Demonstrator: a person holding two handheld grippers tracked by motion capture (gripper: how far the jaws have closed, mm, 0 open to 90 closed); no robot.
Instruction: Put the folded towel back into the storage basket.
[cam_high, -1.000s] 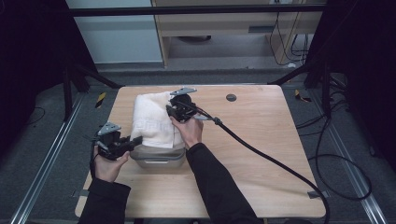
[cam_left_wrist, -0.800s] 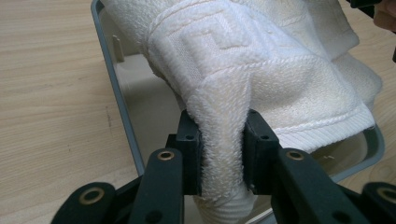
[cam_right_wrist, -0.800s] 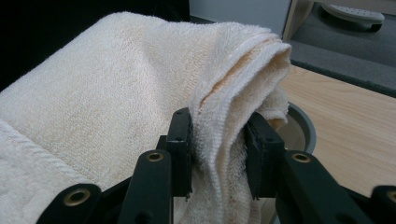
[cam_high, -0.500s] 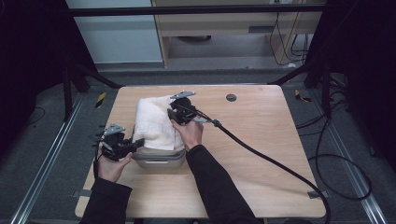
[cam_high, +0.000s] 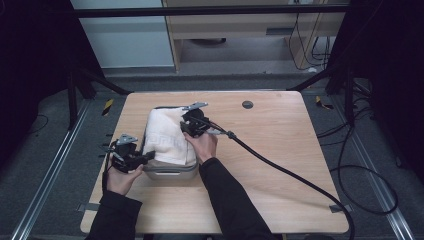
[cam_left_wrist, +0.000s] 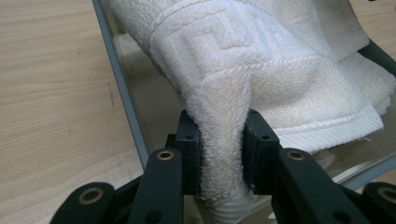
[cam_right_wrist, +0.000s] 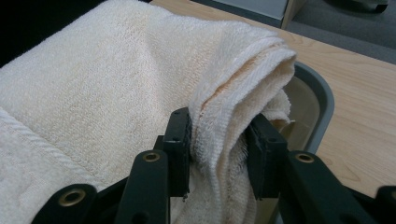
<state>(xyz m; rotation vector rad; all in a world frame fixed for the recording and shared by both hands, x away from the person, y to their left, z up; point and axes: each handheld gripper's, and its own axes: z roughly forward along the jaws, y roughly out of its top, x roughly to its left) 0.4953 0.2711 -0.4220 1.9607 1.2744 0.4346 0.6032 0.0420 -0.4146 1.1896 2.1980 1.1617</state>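
A folded cream towel (cam_high: 167, 135) lies in a clear container with a grey rim (cam_high: 170, 173) on the wooden table. My left gripper (cam_high: 145, 157) is at the container's near left corner, shut on a thick fold of the towel (cam_left_wrist: 261, 70); both pads squeeze the fold at the gripper (cam_left_wrist: 222, 154). My right gripper (cam_high: 187, 125) is at the towel's far right edge. Its jaws have just been opening a little, with a doubled towel edge (cam_right_wrist: 233, 93) still between the pads at the gripper (cam_right_wrist: 217, 154). The container rim (cam_right_wrist: 322, 93) curves just behind.
A thick black cable (cam_high: 290, 172) trails from the right gripper across the table to its right front corner. A small dark round hole (cam_high: 247, 104) sits near the far edge. Bare tabletop (cam_high: 300, 130) lies right of the container. The container's wall (cam_left_wrist: 123, 93) stands beside bare wood.
The right hand has sunk slightly with the towel edge, settling the towel lower in the container. The left hand has stayed put.
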